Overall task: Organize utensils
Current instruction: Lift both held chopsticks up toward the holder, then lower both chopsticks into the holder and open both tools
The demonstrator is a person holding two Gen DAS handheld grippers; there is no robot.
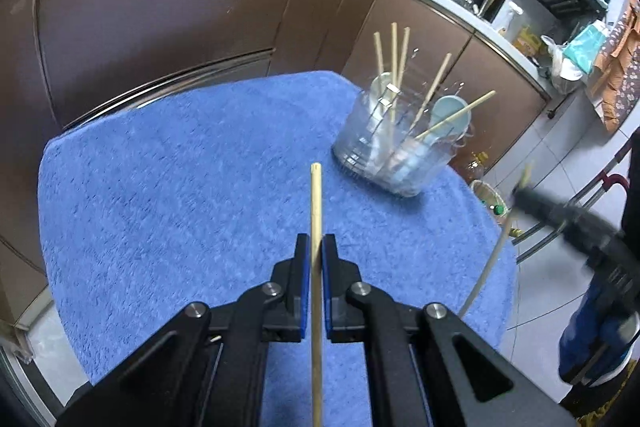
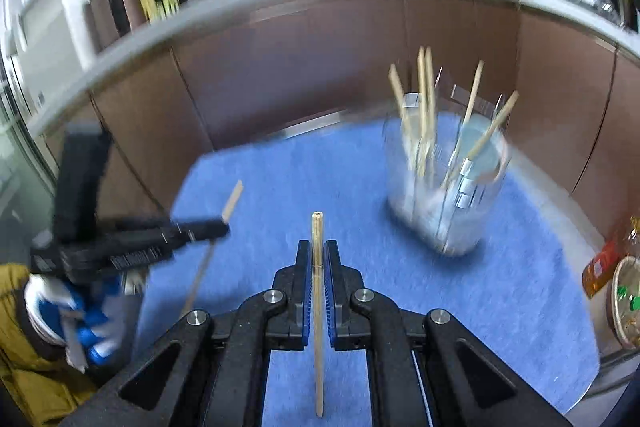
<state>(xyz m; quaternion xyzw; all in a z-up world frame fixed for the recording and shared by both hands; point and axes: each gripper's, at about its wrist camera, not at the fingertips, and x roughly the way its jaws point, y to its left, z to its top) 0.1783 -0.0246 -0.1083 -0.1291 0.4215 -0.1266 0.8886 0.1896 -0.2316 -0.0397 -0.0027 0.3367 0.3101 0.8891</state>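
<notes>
Clearly, with a chopstick (image 1: 316, 219) clamped in each gripper (image 1: 316, 251), the clear utensil holder (image 1: 394, 143) could be toppled by a mis-aimed tip.

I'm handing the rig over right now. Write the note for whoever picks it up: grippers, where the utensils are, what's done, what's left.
Left gripper: shut on a chopstick, held above the blue cloth.
Right gripper: shut on another chopstick, also clear of the cloth.
Clear holder: stands at the cloth's far right, already holding five chopsticks and pale spoons.
Done: those utensils are in the holder; no loose utensil shows on the cloth.
Left: drop both held chopsticks into the holder.
</notes>
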